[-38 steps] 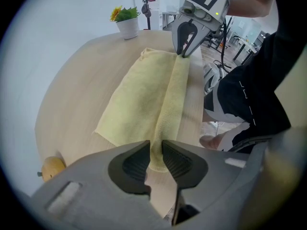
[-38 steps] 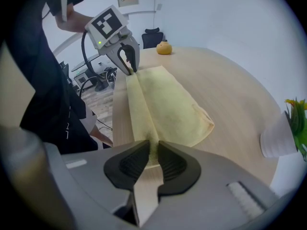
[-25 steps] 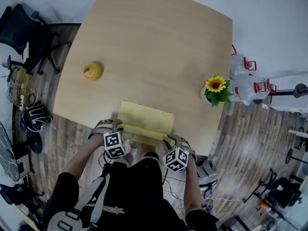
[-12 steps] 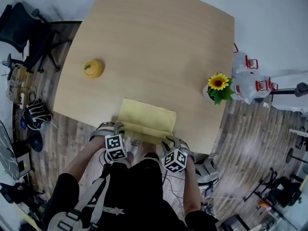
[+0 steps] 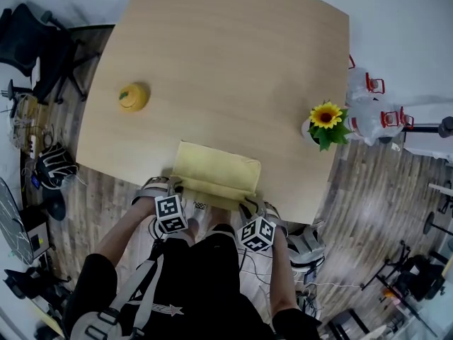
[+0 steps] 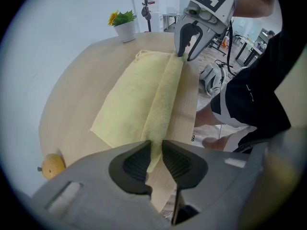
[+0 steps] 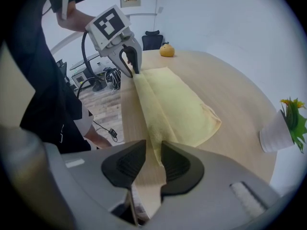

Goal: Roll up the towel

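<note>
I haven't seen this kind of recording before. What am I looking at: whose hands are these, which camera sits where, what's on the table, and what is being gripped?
There is no robot here. A person holds a two-jaw gripper in each hand, and the patterned cubes are part of the grippers. The wide picture comes from a camera on the person's head, looking down. The other two come from cameras riding on each gripper, looking along its jaws. On the wooden table lie a yellow towel with a fold along its near edge, a round yellow fruit and a potted sunflower. The left gripper has just closed its jaws onto one end of that fold. The right gripper has the other end between its jaws, which have been closing. Whether they pinch it yet is unclear.
</note>
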The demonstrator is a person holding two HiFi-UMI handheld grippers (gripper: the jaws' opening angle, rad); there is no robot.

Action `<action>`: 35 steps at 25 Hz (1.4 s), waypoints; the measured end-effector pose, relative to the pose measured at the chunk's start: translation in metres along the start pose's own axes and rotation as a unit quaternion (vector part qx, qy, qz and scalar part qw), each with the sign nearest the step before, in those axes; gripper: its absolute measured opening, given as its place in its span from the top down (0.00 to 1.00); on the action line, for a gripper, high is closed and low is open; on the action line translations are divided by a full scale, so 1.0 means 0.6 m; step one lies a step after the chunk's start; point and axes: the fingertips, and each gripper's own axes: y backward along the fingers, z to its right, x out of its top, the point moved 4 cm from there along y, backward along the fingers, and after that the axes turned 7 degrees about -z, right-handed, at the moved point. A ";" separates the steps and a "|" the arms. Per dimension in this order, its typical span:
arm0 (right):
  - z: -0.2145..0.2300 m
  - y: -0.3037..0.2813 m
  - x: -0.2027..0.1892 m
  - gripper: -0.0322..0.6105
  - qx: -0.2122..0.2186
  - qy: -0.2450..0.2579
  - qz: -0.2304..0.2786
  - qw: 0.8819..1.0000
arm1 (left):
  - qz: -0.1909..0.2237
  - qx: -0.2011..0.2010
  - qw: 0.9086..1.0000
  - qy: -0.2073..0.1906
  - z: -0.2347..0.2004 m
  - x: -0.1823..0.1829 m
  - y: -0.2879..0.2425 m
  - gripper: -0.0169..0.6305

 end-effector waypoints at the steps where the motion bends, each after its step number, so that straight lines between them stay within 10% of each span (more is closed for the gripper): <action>1: 0.002 -0.002 0.000 0.78 0.000 0.000 0.000 1.000 | 0.000 0.001 1.000 -0.001 -0.002 0.000 -0.001 0.84; 35: -0.033 0.009 -0.012 0.90 0.028 0.018 -0.029 0.999 | -0.030 -0.015 0.999 -0.041 0.033 -0.011 0.006 0.90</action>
